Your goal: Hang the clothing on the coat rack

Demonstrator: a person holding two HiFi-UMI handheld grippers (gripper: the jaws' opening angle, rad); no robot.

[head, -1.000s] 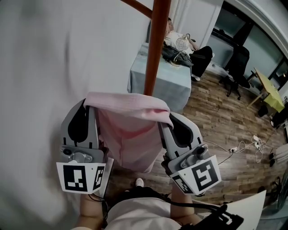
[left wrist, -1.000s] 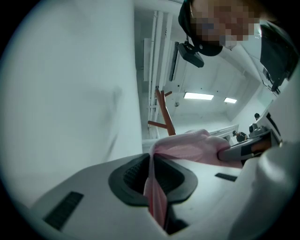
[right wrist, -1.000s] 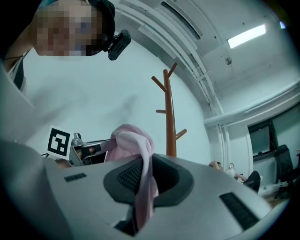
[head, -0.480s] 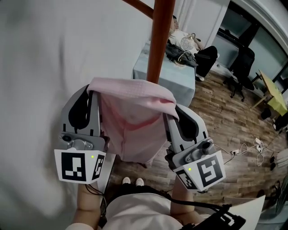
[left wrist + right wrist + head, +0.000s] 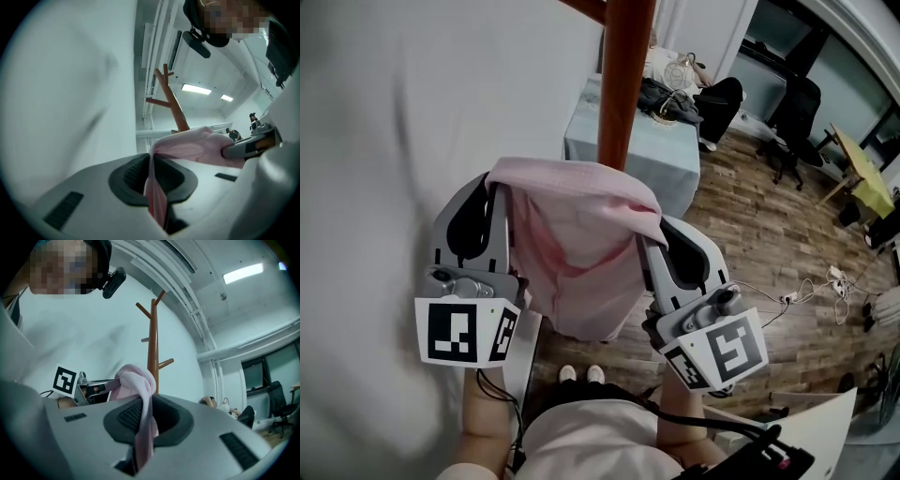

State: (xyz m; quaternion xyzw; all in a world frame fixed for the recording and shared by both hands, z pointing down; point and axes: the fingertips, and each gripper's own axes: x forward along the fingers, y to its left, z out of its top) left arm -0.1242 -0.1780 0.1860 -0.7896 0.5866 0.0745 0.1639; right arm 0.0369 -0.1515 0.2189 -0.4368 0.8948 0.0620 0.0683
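Note:
A pink garment point(image 5: 577, 244) hangs stretched between my two grippers, its body drooping below them. My left gripper point(image 5: 492, 192) is shut on its left upper edge, and the cloth point(image 5: 154, 197) runs down between the jaws. My right gripper point(image 5: 649, 246) is shut on the right upper edge, where a pink fold point(image 5: 140, 418) is pinched. The brown wooden coat rack pole point(image 5: 623, 84) stands just beyond the garment, close to its top hem. Angled pegs point(image 5: 150, 308) branch off the coat rack pole point(image 5: 152, 348) high up; its top with pegs point(image 5: 166, 93) also shows in the left gripper view.
A white wall point(image 5: 412, 112) runs along the left. Behind the pole stands a table with a pale blue cloth point(image 5: 647, 155) carrying dark clothes and a bag. Office chairs point(image 5: 797, 122) and cables point(image 5: 797, 300) sit on the wooden floor to the right. My shoes point(image 5: 581, 373) show below.
Both grippers with the pink garment have shifted slightly; the pole now sits a little left of where it was, still just beyond the top hem. Both grips are unchanged.

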